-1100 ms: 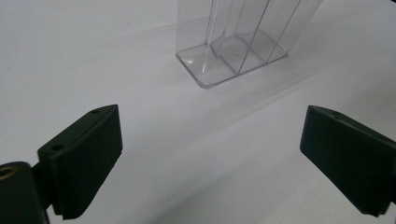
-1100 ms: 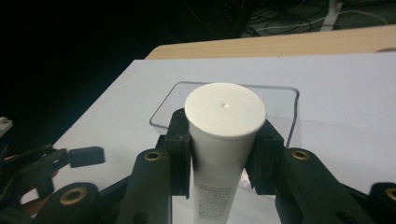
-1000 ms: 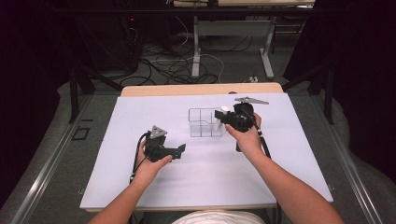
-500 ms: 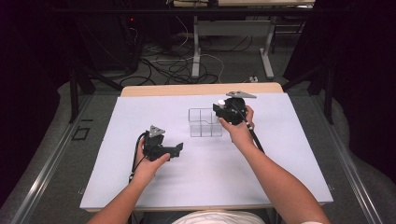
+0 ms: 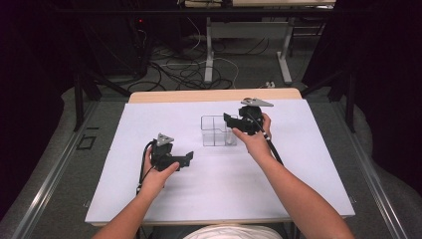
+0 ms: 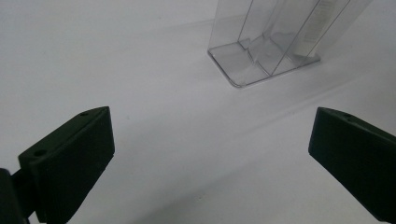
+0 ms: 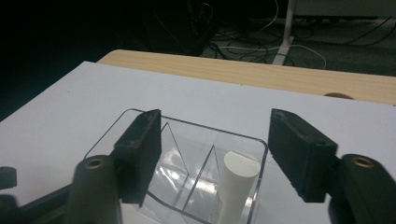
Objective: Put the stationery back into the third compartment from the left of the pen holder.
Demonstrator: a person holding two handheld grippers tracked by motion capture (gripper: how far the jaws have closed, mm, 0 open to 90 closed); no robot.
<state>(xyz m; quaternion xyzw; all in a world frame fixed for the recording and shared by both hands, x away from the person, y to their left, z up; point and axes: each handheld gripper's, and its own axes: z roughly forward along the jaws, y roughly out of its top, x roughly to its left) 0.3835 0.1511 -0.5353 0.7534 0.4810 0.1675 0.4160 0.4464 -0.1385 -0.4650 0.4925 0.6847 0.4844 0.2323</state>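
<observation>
White tube's point(image 7: 236, 189) base cut off

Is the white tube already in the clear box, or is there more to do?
Done: the white tube stands upright in a compartment of the clear box. In hand: the right gripper hovers over that box, its jaws have just been opening, nothing pinched between them. The left gripper waits open over bare white table. Left: probably just pulling the right gripper away.

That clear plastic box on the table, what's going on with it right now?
A person works at a white-covered table with two tools. The right hand-held gripper hangs over the clear plastic divided box, its jaws just opened and gripping nothing. Below them a white cylindrical tube stands upright in one compartment. The left hand-held gripper waits open, apart from the box, holding nothing.
</observation>
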